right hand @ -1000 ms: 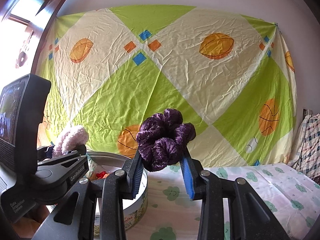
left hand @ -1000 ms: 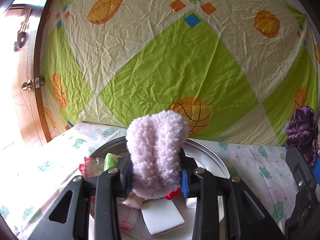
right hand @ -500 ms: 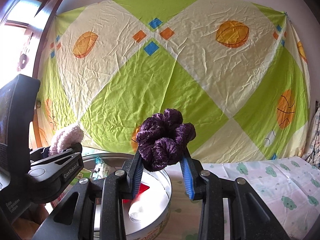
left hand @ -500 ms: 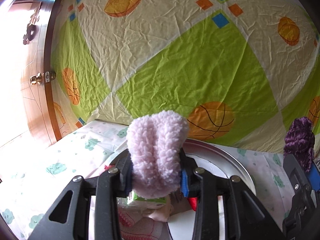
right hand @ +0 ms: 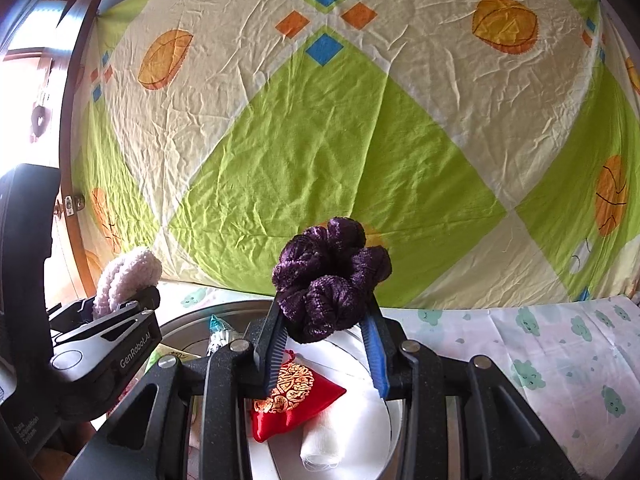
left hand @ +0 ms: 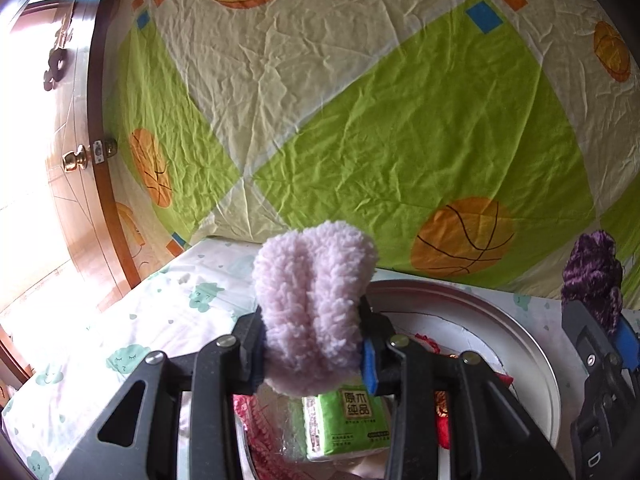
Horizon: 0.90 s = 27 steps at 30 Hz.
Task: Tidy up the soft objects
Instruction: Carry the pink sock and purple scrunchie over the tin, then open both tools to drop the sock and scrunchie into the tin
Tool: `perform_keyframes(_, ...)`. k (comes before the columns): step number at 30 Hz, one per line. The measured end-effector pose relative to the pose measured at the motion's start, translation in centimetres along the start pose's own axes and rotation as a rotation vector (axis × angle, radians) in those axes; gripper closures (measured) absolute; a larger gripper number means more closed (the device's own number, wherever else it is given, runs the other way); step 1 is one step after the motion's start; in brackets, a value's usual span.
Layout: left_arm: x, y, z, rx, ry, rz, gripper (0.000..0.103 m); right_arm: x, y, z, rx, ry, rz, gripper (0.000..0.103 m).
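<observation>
My left gripper point(left hand: 314, 344) is shut on a fluffy pale pink scrunchie point(left hand: 314, 304), held over a round metal tin point(left hand: 516, 328). My right gripper point(right hand: 326, 328) is shut on a dark purple scrunchie point(right hand: 332, 276), also above the tin point(right hand: 240, 306). In the left wrist view the purple scrunchie point(left hand: 594, 276) shows at the right edge. The right wrist view catches the pink scrunchie point(right hand: 128, 280) and the left gripper at the far left. Inside the tin lie a green tissue pack point(left hand: 346, 420), a red embroidered pouch point(right hand: 294, 398) and a white cloth roll point(right hand: 340, 424).
The tin stands on a white sheet with green cloud prints point(right hand: 540, 360). A green and cream patterned cloth point(right hand: 320, 140) hangs behind it. A wooden door with a brass knob point(left hand: 76, 160) is at the left, brightly lit.
Both grippers have moved across toward the tin, each keeping its scrunchie. The tin's contents now lie right under the fingers, and the door side shows more in the left wrist view.
</observation>
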State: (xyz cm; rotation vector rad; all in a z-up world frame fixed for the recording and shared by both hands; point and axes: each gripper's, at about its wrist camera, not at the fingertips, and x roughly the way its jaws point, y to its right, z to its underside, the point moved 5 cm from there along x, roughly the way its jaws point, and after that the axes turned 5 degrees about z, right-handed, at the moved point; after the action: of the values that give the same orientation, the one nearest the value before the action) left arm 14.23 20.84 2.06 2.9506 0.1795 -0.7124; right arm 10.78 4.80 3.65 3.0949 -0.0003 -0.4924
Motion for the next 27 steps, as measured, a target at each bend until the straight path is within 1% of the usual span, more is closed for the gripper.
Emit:
perform_keyframes(6, 1.7, -1.1, -0.3, -0.006, -0.063, -0.025, 0.068, 2.5, -1.0, -0.3, 0.011, -0.097, -0.031, 0.065)
perform_keyframes(8, 2.2, -1.3, -0.2, -0.004, -0.08, -0.028, 0.068, 3.3, -1.5, -0.5, -0.002, -0.125, -0.04, 0.065)
perform_keyframes(13, 3.5, -1.4, -0.2, 0.014, -0.121, -0.019, 0.068, 4.8, -2.3, -0.6, -0.02, -0.186, -0.067, 0.065)
perform_keyframes(18, 4.7, -2.1, 0.6, -0.018, -0.181, 0.004, 0.068, 6.3, -2.8, -0.6, -0.015, -0.259, -0.09, 0.065)
perform_keyframes(20, 4.9, -2.2, 0.7, -0.02, -0.192, 0.004, 0.068, 6.9, -3.2, -0.5, -0.021, -0.288, -0.096, 0.065)
perform_keyframes(27, 5.4, -2.2, 1.2, 0.0, -0.226, 0.001, 0.068, 9.3, -4.0, 0.6, 0.015, -0.417, -0.133, 0.065)
